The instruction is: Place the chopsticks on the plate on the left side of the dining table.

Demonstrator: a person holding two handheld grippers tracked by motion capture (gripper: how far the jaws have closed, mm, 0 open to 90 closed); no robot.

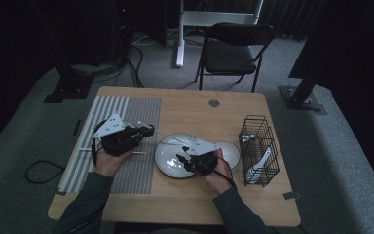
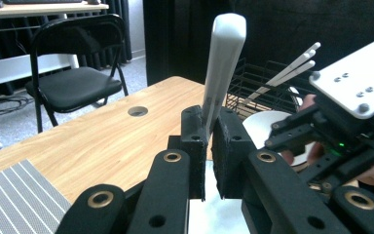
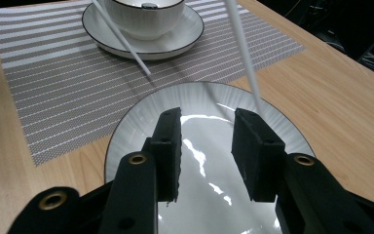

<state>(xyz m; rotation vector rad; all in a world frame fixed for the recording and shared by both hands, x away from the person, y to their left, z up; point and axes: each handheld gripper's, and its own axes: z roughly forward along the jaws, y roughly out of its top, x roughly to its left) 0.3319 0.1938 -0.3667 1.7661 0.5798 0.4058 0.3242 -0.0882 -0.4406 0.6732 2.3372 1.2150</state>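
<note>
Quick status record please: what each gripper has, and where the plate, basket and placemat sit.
left gripper: shut on white chopstick, which points out over the plate
right gripper: open, nothing between the jaws, above the plate
plate: mid-table, beside the placemat
placemat: striped, left part of the table
bowl on saucer: on the placemat, second chopstick leaning on it
wire basket: right side of the table, white utensils inside

2 black grippers, grey plates, dark green sleeves
</note>
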